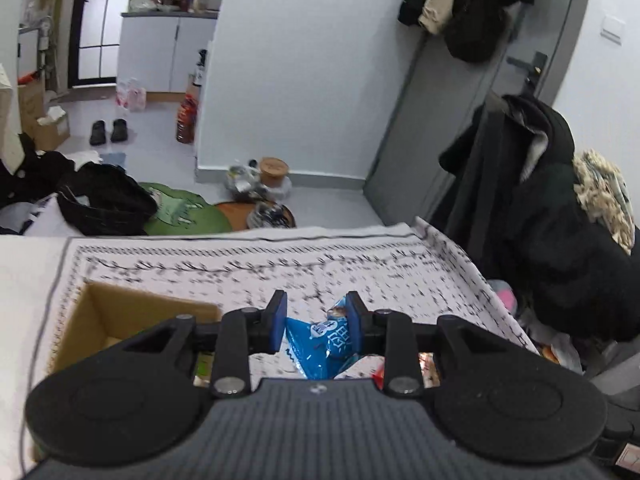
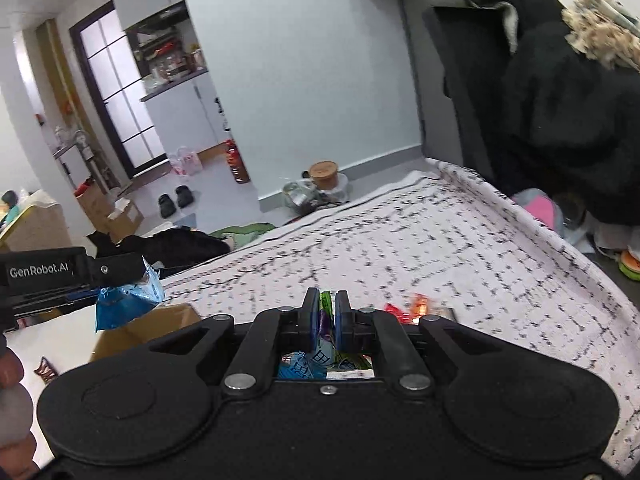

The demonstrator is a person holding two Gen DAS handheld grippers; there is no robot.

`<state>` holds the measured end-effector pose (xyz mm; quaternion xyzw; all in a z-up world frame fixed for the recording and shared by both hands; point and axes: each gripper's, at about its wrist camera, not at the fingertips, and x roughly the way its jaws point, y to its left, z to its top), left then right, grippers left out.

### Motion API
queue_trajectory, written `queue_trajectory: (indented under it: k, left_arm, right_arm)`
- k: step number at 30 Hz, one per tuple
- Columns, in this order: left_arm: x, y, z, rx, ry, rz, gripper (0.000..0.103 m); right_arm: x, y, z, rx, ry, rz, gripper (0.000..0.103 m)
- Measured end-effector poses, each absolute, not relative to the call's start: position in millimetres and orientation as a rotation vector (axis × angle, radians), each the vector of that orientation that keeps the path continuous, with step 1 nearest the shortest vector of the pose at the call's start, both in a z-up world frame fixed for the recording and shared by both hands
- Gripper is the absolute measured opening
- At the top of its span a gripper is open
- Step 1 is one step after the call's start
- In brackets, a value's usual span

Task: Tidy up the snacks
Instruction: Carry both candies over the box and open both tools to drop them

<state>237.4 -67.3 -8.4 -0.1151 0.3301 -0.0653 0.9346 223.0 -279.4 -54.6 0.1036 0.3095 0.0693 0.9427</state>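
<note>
My left gripper (image 1: 317, 322) pinches a blue snack packet (image 1: 320, 346) above the patterned cloth (image 1: 360, 268); my right gripper (image 2: 328, 322) clamps a thin green packet (image 2: 326, 304). Next, I judge, both go into the cardboard box (image 1: 120, 312).

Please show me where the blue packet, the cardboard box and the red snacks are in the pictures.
Blue packet (image 1: 320, 340): left wrist view, its printed face between the pads.
Cardboard box (image 1: 132, 312): left wrist view, inner back wall.
Red snacks (image 2: 416, 305): right wrist view, the orange-red wrapper on the cloth.
</note>
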Motion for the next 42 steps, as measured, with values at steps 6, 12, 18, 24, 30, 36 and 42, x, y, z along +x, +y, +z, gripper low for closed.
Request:
queue_trajectory:
  k: [6,12,18,24,30,36,42]
  left_arm:
    - [225,-42,-2,-0.204,0.667,-0.108,0.03]
    - [216,-16,-6,-0.207,0.669,-0.082,0.03]
    - [209,10,-13,-0.224,0.68,-0.059,0.03]
    - [202,43,-19,-0.244,0.688,-0.025,0.03]
    - [203,72,-33,-0.265,0.713,0.013,0.03]
    - [208,84,-44,-0.305,0.713,0.007,0.034]
    - [203,91,-50,-0.344,0.711,0.006,0.044]
  right_arm:
    - [221,-251,-45,0.191,0.609,0.178,0.008]
    - [223,-224,-39,0.174,0.602,0.198,0.008]
    - [221,-194,-40,0.153,0.604,0.241,0.008]
    - [221,-159,-41,0.131,0.616,0.303,0.008]
    - [224,-132,-50,0.114,0.643,0.331,0.008]
    - [226,-120,-54,0.106,0.665,0.331,0.008]
    - [223,-113,-61,0.106,0.686,0.344,0.008]
